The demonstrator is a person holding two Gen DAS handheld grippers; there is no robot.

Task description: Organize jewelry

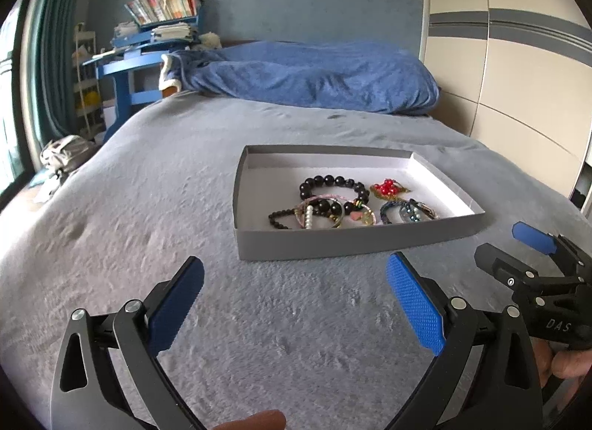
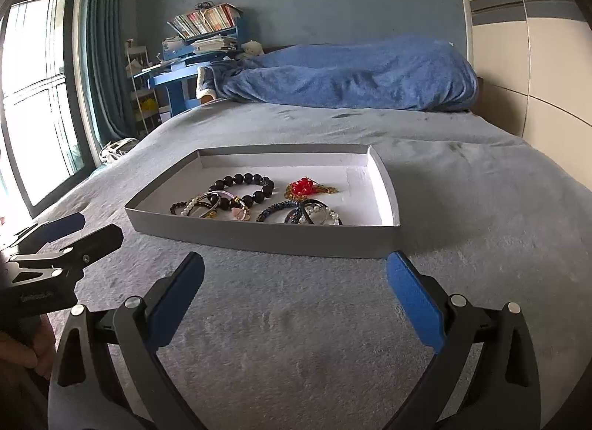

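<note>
A shallow grey box with a white inside lies on the grey bed cover; it also shows in the right wrist view. Inside lie a large black bead bracelet, a red bead piece, a dark blue beaded bracelet, a pearl strand and several tangled bracelets. My left gripper is open and empty, short of the box's near wall. My right gripper is open and empty, also short of the box, and shows at the right in the left wrist view.
The grey bed cover spreads all round the box. A rumpled blue blanket lies at the bed's far end. A blue desk with books stands far left by the curtain. A cream wardrobe lines the right side.
</note>
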